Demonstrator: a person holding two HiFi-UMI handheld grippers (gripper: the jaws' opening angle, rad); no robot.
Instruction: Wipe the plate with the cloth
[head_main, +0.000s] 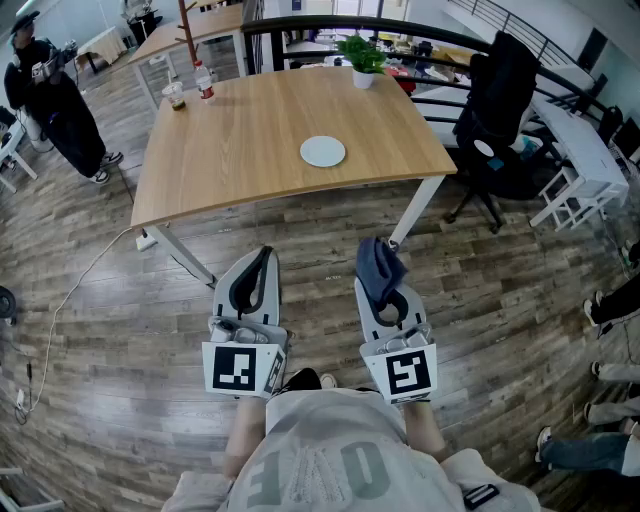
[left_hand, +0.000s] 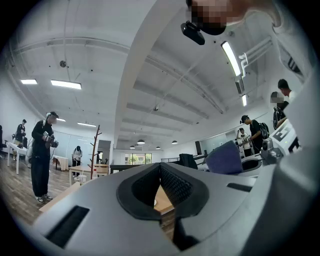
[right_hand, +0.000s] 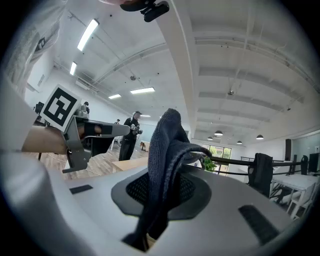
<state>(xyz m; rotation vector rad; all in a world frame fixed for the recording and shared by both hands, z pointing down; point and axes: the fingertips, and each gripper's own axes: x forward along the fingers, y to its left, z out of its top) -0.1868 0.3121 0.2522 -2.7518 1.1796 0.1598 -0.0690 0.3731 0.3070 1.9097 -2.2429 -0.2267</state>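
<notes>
A round white plate (head_main: 322, 151) lies on the wooden table (head_main: 250, 150), near its front right part. My right gripper (head_main: 377, 258) is held level over the floor in front of the table, shut on a dark blue cloth (head_main: 378, 270) that bunches up above its jaws; in the right gripper view the cloth (right_hand: 167, 160) rises between the pads. My left gripper (head_main: 266, 252) sits beside it to the left, shut with nothing in it (left_hand: 160, 172). Both are well short of the plate.
A potted plant (head_main: 362, 60) stands at the table's far right edge; a bottle (head_main: 204, 82) and a cup (head_main: 176, 96) stand at the far left. A black office chair (head_main: 495, 110) is right of the table. A person in black (head_main: 55, 105) stands far left. A cable (head_main: 70, 290) runs along the floor.
</notes>
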